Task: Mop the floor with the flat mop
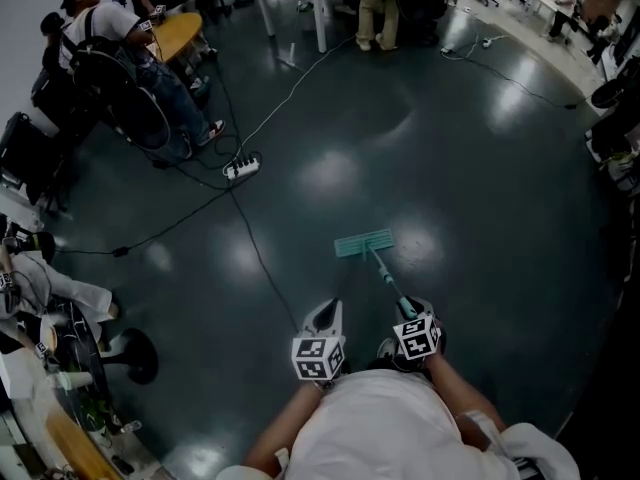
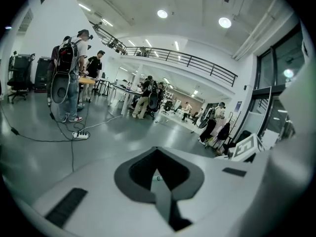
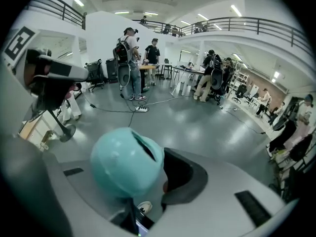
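Teal flat mop (image 1: 363,242) rests with its rectangular head flat on the glossy dark grey floor (image 1: 480,168), out in the open middle of the room. Its handle slants back to the right gripper (image 1: 412,320), whose jaws clamp the rounded teal handle end (image 3: 127,161). The left gripper (image 1: 327,313) hangs just beside it, jaws pressed together on nothing. Ceiling lights glare off the floor. A white power strip (image 1: 241,168) with black cables (image 1: 262,258) lies toward the far left, near people (image 1: 120,43) at a round wooden table (image 1: 178,30).

right tool (image 3: 150,179) clamped on the teal mop handle end (image 3: 126,163), and the rounded cap fills the left side of the jaws (white shoe (image 3: 144,207) just below). beyond it a glossy grey floor (image 3: 212,127), a power strip (image 3: 141,109) and people (image 3: 127,58) standing at tabletops (image 3: 148,67).
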A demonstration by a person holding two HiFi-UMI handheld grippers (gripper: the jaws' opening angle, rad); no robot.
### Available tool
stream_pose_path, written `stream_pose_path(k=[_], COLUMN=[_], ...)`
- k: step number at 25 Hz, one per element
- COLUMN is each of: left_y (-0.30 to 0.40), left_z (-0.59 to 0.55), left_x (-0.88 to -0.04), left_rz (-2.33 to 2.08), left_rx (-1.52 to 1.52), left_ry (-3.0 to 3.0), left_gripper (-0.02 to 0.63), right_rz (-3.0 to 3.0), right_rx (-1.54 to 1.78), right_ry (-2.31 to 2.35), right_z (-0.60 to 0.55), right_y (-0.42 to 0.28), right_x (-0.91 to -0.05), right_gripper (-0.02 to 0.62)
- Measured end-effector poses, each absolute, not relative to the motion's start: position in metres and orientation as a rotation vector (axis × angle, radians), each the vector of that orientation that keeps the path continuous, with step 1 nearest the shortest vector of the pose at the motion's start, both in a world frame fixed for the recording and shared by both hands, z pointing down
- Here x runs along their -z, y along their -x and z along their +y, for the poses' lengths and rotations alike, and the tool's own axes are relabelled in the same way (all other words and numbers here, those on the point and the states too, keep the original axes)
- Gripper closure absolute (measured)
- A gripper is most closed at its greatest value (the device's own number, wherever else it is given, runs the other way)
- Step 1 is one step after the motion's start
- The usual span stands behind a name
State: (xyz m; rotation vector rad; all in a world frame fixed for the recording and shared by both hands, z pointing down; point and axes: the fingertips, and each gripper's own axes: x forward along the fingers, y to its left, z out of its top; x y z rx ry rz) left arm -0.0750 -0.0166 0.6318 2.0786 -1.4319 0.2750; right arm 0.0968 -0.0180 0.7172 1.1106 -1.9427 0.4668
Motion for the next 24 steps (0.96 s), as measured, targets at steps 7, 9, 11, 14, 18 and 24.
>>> stream_pose_path(k=[7, 9, 11, 14, 18, 24], left_y=[0.065, 0.067, 0.068, 0.071, 0.073, 0.071], left_z=[-0.008, -0.007, -0.005, -0.001, 0.0, 0.004], left_x=[-0.627, -0.626, -0.626, -0.628, -0.627, -0.627], left_rz=[-1.419, -1.43, -1.44, -1.444, -1.446, -1.446], left_rx=[-0.275, -0.266, -0.26, -0.257, -0.25, -0.248], left_ry=[-2.104, -2.1, -2.091, -2.076, -2.064, -2.066], left_gripper=[0.601, 0.6, 0.601, 0.6, 0.601, 0.6], right_rz=[-1.938, -1.939, -1.94, -1.937, -1.938, -1.939], right_rx=[-0.476, -0.471, -0.468, -0.465, -0.465, -0.463], right_ry=[-1.128, -1.125, -1.122, -1.118, -1.118, -1.12], right_z=[-0.021, -0.021, -0.02, -0.019, -0.021, -0.017], right_y=[-0.105, -0.105, -0.104, -0.103, -0.101, -0.1], right_x=[-0.718, -0.719, -0.72, -0.721, -0.718, -0.718], right_gripper=[0.48, 0.48, 0.48, 0.48, 0.48, 0.48])
